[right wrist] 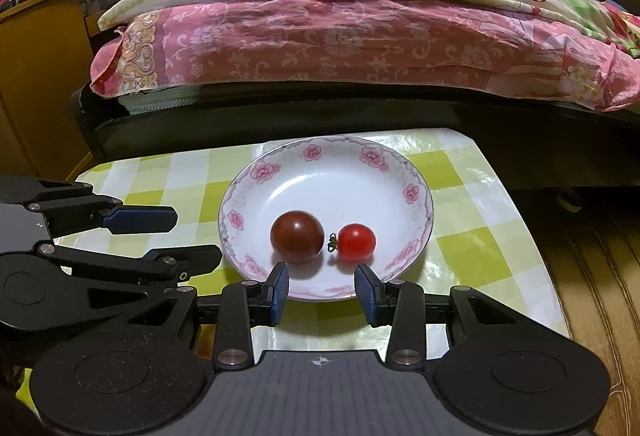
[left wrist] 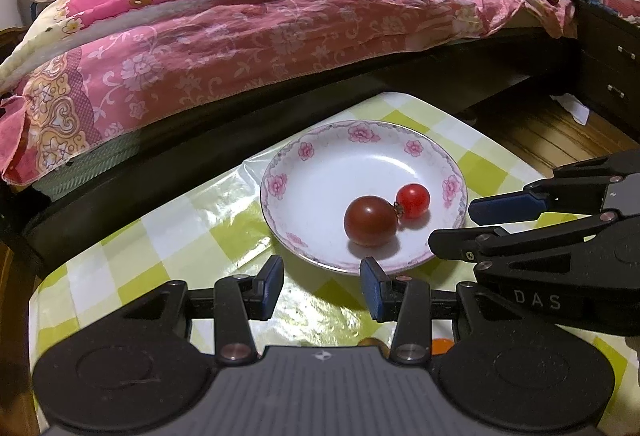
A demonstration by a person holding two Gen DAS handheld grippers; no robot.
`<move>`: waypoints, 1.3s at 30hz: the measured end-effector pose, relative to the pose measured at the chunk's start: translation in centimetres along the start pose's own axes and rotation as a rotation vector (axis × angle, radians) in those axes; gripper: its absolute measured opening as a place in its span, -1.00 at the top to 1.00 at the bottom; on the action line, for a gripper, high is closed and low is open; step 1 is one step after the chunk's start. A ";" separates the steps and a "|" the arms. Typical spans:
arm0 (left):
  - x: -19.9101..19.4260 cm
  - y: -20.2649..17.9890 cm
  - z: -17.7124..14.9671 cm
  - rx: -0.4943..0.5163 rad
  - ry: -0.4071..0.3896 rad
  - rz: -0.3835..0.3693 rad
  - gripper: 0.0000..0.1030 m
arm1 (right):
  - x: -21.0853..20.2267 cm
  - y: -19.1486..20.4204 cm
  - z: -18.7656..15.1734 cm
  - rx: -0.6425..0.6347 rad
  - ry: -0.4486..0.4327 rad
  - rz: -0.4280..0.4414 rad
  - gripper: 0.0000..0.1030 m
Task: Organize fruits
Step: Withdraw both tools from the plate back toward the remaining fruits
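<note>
Both tomatoes sitting in floral plate (right wrist: 416, 171) on checkered tablecloth (right wrist: 472, 248): dark tomato (right wrist: 297, 236) at 9 o'clock, touching-close to red cherry tomato (right wrist: 357, 242) at 3. My left gripper (left wrist: 322, 286) and right gripper (right wrist: 322, 290) both parted, empty, hovering near plate's 6 o'clock rim.
</note>
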State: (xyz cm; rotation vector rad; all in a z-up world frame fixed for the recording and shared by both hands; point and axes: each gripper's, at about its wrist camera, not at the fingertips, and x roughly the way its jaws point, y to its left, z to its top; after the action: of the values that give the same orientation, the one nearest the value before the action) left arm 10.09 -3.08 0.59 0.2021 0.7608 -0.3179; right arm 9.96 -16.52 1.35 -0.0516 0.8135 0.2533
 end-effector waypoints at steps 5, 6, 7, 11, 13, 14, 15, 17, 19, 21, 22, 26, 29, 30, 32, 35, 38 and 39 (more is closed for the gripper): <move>-0.3 0.0 -0.3 0.004 0.005 0.000 0.06 | -0.3 0.5 -0.4 -0.007 0.009 0.004 0.32; -0.5 0.0 -0.4 0.004 0.006 0.000 0.06 | -0.4 0.5 -0.5 -0.009 0.011 0.005 0.32; -0.5 0.0 -0.5 0.004 0.007 0.000 0.06 | -0.4 0.7 -0.6 -0.011 0.012 0.007 0.32; -0.9 0.0 -0.8 0.006 0.010 -0.003 0.06 | -0.8 1.0 -1.0 -0.017 0.017 0.012 0.32; -1.1 0.0 -1.1 0.009 0.013 -0.003 0.06 | -0.9 1.1 -1.1 -0.023 0.021 0.015 0.32; -1.1 0.0 -1.2 0.010 0.014 -0.003 0.06 | -1.0 1.2 -1.2 -0.025 0.023 0.016 0.32; -1.2 0.0 -1.4 0.011 0.016 -0.003 0.06 | -1.0 1.3 -1.3 -0.028 0.025 0.017 0.31; -1.3 0.0 -1.6 0.013 0.020 -0.004 0.06 | -1.1 1.4 -1.5 -0.031 0.029 0.019 0.31; -1.5 0.0 -1.8 0.014 0.023 -0.004 0.06 | -1.2 1.6 -1.6 -0.036 0.033 0.021 0.31; -1.6 0.0 -2.0 0.015 0.025 -0.003 0.06 | -1.3 1.7 -1.8 -0.040 0.035 0.023 0.31; -1.7 0.0 -2.1 0.015 0.026 -0.004 0.06 | -1.3 1.8 -1.8 -0.042 0.036 0.024 0.31; -1.9 -0.1 -2.4 0.018 0.032 -0.003 0.06 | -1.4 2.1 -2.0 -0.049 0.042 0.028 0.31; -2.0 -0.1 -2.6 0.019 0.035 -0.005 0.06 | -1.5 2.2 -2.2 -0.052 0.045 0.034 0.31; -2.1 -0.1 -2.6 0.020 0.036 -0.005 0.06 | -1.6 2.2 -2.2 -0.054 0.046 0.036 0.31; -2.1 0.0 -2.8 0.020 0.040 -0.006 0.06 | -1.6 2.3 -2.3 -0.058 0.049 0.039 0.31; -2.1 0.0 -3.0 0.022 0.045 -0.006 0.06 | -1.5 2.4 -2.5 -0.064 0.054 0.042 0.31; -2.2 0.1 -3.1 0.025 0.048 -0.007 0.06 | -1.5 2.6 -2.7 -0.068 0.057 0.046 0.30; -2.2 0.1 -3.2 0.024 0.050 -0.007 0.06 | -1.5 2.6 -2.8 -0.070 0.059 0.047 0.30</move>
State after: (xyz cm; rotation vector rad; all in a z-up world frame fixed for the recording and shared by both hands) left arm 6.55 -1.62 -0.10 0.2309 0.8071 -0.3301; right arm 6.39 -14.70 0.64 -0.1064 0.8648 0.3255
